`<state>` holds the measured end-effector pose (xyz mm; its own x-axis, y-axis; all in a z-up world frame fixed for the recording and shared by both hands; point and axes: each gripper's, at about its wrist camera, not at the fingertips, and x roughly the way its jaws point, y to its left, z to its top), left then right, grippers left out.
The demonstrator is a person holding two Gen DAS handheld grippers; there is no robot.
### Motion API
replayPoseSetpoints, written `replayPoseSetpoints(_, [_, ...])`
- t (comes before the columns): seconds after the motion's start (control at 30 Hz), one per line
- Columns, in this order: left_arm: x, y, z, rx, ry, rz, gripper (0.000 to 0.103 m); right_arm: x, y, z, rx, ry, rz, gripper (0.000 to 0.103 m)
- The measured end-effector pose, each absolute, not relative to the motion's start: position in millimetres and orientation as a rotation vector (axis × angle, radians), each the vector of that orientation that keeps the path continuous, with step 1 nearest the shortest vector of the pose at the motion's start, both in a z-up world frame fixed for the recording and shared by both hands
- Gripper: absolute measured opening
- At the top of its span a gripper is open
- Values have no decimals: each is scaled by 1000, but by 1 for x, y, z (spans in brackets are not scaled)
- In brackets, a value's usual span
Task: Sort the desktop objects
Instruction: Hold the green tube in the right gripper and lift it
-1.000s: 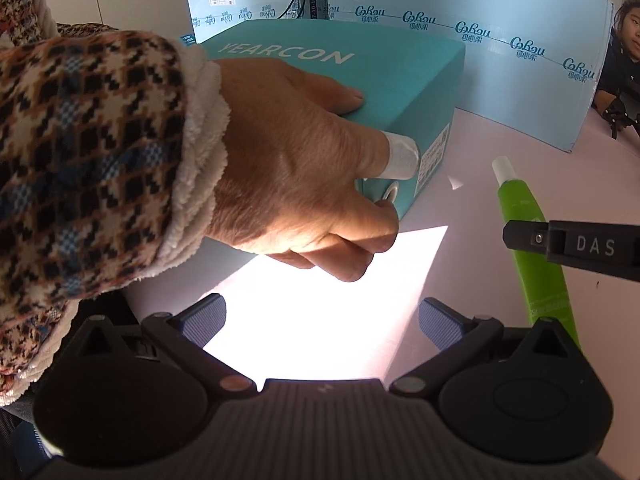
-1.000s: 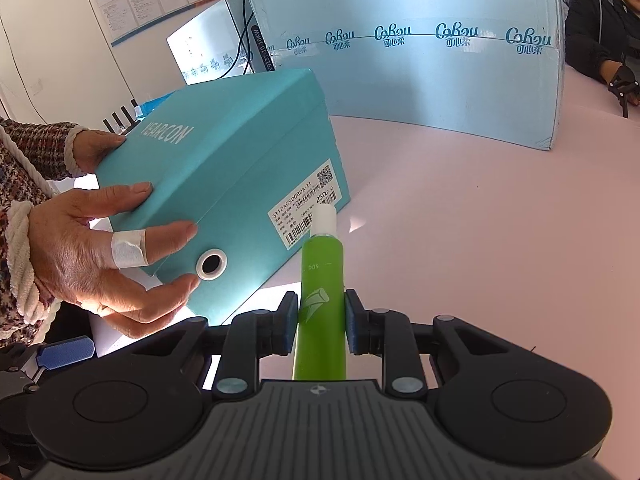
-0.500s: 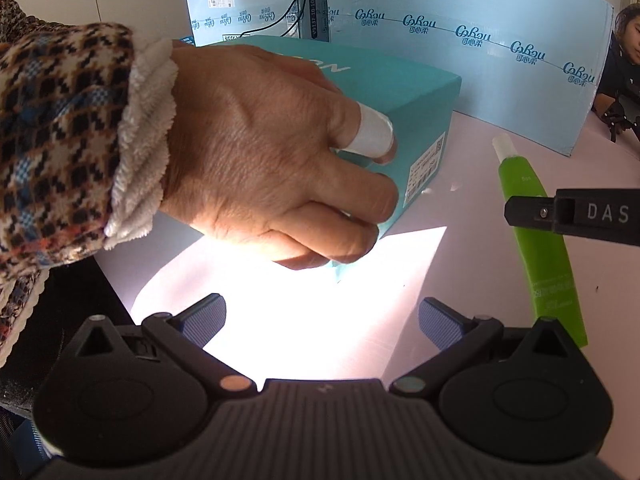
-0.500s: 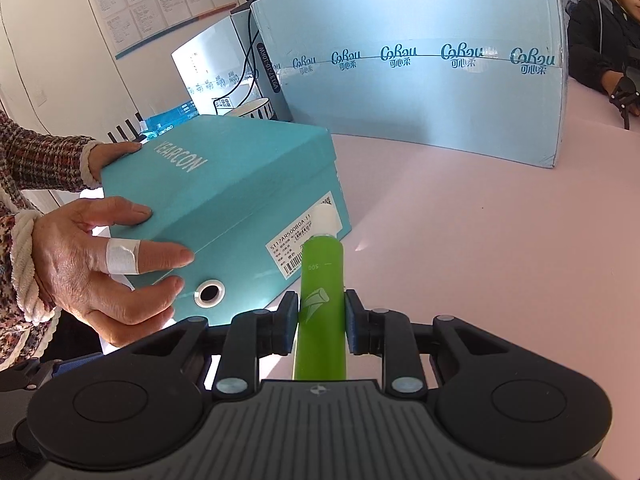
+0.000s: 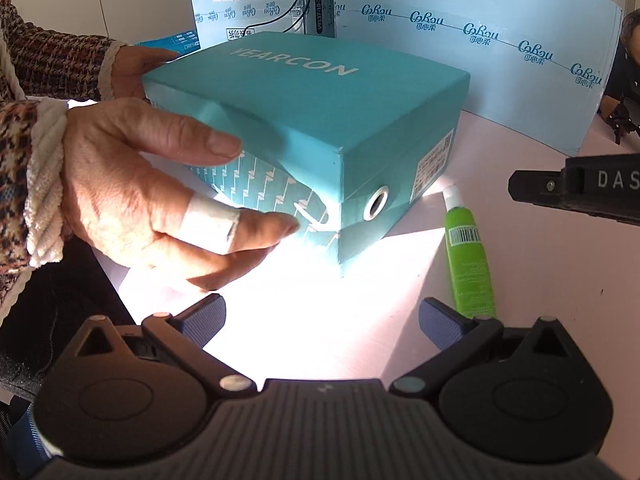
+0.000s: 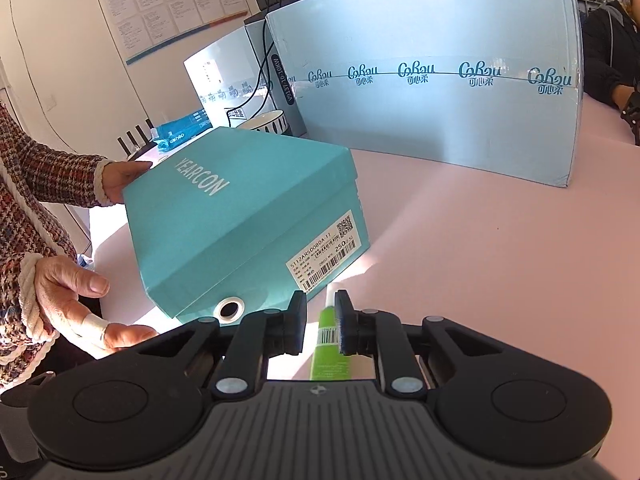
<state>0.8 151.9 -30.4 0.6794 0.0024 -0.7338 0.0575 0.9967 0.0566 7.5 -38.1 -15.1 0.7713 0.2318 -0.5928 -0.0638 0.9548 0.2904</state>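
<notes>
Lift right gripper (image 6: 320, 326), loose around green tube (image 6: 329, 354), straight up; keep open left gripper (image 5: 322, 316) back from teal shoebox (image 5: 304, 120).

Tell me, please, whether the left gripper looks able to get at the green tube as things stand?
Probably yes: the left gripper is open, and the green tube lies unobstructed ahead to its right, beside the teal box, though the right gripper straddles it.
</notes>
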Motion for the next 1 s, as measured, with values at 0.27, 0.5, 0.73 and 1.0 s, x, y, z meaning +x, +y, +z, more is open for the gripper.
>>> replayPoseSetpoints(0.27, [2,156,-37,80,843,-26,103,14,-36,-48,224,815,137,25])
replayPoseSetpoints(0.5, [0,161,-40,86,856,-22,103,31,-22,-72,227,876,132,42])
replayPoseSetpoints(0.73, [0,168,-41,74,854,5,103,45,1,-82,134,876,153,42])
replayPoseSetpoints(1.0, [-1,168,-41,64,849,26,103,47,-5,-84,119,865,146,26])
